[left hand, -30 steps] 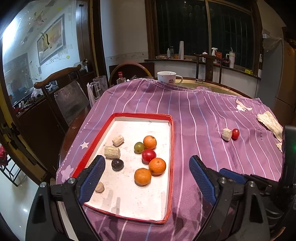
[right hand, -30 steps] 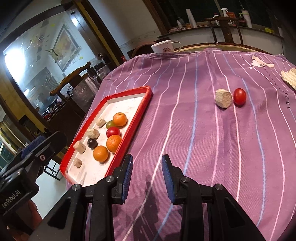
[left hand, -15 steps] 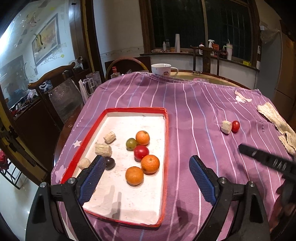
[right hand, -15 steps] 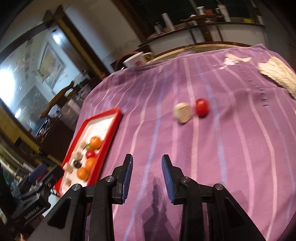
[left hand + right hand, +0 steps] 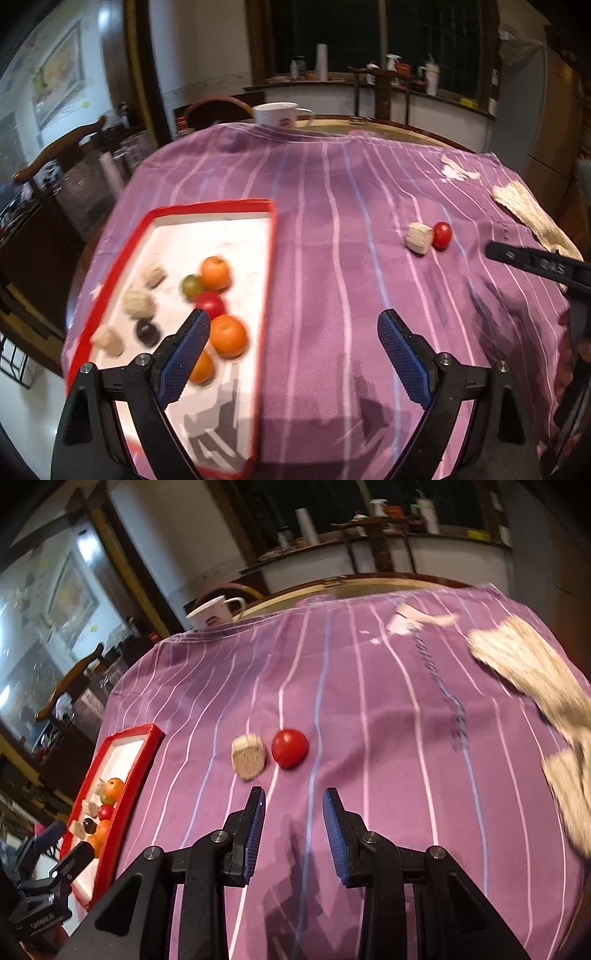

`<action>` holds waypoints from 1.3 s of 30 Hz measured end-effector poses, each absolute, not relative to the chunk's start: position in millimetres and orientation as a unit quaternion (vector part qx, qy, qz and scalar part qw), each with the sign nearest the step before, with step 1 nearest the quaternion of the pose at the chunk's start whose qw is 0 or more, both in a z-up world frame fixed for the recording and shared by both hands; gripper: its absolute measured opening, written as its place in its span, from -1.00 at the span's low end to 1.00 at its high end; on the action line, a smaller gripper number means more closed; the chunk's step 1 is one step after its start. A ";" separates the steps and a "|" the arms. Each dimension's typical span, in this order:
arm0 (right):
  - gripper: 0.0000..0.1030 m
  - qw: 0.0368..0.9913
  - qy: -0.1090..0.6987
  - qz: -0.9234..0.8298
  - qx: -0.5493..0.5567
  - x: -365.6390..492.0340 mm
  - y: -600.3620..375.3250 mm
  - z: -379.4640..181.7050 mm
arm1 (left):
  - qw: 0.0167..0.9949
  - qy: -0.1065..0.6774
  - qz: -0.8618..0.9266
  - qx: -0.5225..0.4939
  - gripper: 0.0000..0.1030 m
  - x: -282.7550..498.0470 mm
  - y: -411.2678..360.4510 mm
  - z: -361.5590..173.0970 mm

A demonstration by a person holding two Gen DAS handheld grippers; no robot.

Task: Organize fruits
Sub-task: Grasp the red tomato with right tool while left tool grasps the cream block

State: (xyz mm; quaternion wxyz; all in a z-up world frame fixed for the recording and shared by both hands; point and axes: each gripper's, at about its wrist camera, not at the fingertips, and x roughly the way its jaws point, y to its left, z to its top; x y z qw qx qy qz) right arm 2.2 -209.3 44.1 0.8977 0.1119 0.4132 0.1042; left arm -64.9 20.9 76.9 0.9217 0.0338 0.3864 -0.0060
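Note:
A red-rimmed white tray on the purple striped cloth holds several fruits: oranges, a red tomato, a green fruit, a dark plum and beige blocks. A loose red tomato lies beside a beige block on the cloth, also in the left wrist view. My right gripper is open and empty, just short of the tomato. My left gripper is wide open and empty over the tray's right rim.
A white mug stands at the table's far edge. A beige knitted cloth lies at the right. A white scrap lies on the cloth. Chairs stand at the left. The table edge is near the tray's left side.
My right gripper has moved forward and right toward the loose tomato and block, which are now close ahead, and has opened a little. My left gripper has shifted right off the tray's middle.

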 end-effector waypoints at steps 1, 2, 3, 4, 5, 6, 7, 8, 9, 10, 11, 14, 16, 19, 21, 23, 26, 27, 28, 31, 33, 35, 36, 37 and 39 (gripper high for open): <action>-0.32 0.900 0.411 0.108 0.098 8.0 -206.0 43.1 | 0.921 0.387 -0.011 0.037 0.78 -60.6 16.9 76.3; -0.32 0.901 0.410 0.110 0.085 12.8 -202.6 41.2 | 0.921 0.387 -0.014 0.040 0.78 -56.9 13.0 76.0; -0.32 0.902 0.410 0.113 0.072 18.7 -198.8 39.0 | 0.922 0.385 -0.015 0.044 0.78 -53.1 9.3 76.1; -0.32 0.902 0.412 0.116 0.063 24.6 -196.1 35.8 | 0.922 0.383 -0.014 0.048 0.78 -49.6 5.5 76.1; -0.32 0.901 0.413 0.118 0.061 29.4 -194.5 33.4 | 0.923 0.381 -0.015 0.052 0.78 -46.6 2.5 75.8; -0.32 0.900 0.415 0.118 0.066 35.4 -194.4 30.0 | 0.924 0.379 -0.015 0.056 0.78 -43.2 -0.5 75.1; -0.32 0.898 0.416 0.119 0.074 38.9 -194.8 28.1 | 0.923 0.380 -0.015 0.060 0.78 -39.2 -3.7 73.9; -0.32 0.897 0.417 0.122 0.083 40.9 -195.2 26.4 | 0.922 0.382 -0.015 0.063 0.78 -34.4 -6.7 72.4; -0.32 0.895 0.417 0.127 0.093 43.4 -195.0 24.6 | 0.921 0.383 -0.017 0.065 0.78 -31.2 -8.4 70.8; -0.32 0.894 0.417 0.130 0.098 46.1 -193.8 23.2 | 0.920 0.386 -0.019 0.065 0.78 -27.1 -10.9 68.4; -0.32 0.894 0.418 0.132 0.097 48.7 -191.9 21.9 | 0.919 0.389 -0.022 0.065 0.78 -22.9 -13.2 65.6; -0.32 0.897 0.417 0.121 0.083 55.4 -186.7 19.1 | 0.914 0.399 -0.025 0.065 0.78 -13.7 -16.8 58.7; -0.32 0.898 0.416 0.116 0.087 58.7 -188.9 18.4 | 0.912 0.404 -0.027 0.062 0.78 -9.5 -17.3 54.4; -0.32 0.897 0.419 0.103 0.092 62.6 -194.9 14.9 | 0.908 0.414 -0.030 0.052 0.78 -3.0 -17.2 50.1; -0.31 0.891 0.427 0.106 0.108 66.8 -198.6 9.1 | 0.907 0.419 -0.033 0.044 0.78 0.9 -17.3 48.8; -0.29 0.888 0.431 0.112 0.114 69.1 -198.4 3.9 | 0.905 0.421 -0.037 0.041 0.78 5.4 -20.4 47.9; -0.33 0.893 0.422 0.120 0.102 68.7 -193.4 5.0 | 0.905 0.421 -0.049 0.042 0.78 13.1 -29.1 47.2; -0.33 0.893 0.420 0.124 0.104 68.3 -193.2 4.8 | 0.905 0.420 -0.052 0.044 0.78 15.6 -31.8 47.0; -0.34 0.893 0.418 0.127 0.108 67.9 -193.7 4.7 | 0.905 0.419 -0.056 0.047 0.78 18.0 -36.0 46.5; -0.35 0.894 0.414 0.124 0.117 66.3 -198.7 4.9 | 0.905 0.417 -0.062 0.058 0.78 24.5 -45.6 43.9; -0.35 0.896 0.409 0.119 0.125 65.7 -204.6 5.9 | 0.904 0.417 -0.069 0.062 0.78 28.8 -51.3 41.2; -0.35 0.899 0.401 0.110 0.136 64.7 -212.3 8.3 | 0.902 0.420 -0.079 0.062 0.78 34.6 -56.2 37.5; -0.35 0.901 0.398 0.105 0.140 64.8 -215.2 9.2 | 0.901 0.420 -0.084 0.061 0.78 37.7 -58.4 35.9; -0.35 0.902 0.394 0.100 0.145 64.6 -219.2 9.8 | 0.901 0.421 -0.087 0.060 0.78 39.9 -60.7 34.5; -0.35 0.901 0.392 0.094 0.157 64.6 -227.1 9.7 | 0.899 0.423 -0.100 0.055 0.78 46.8 -64.9 31.0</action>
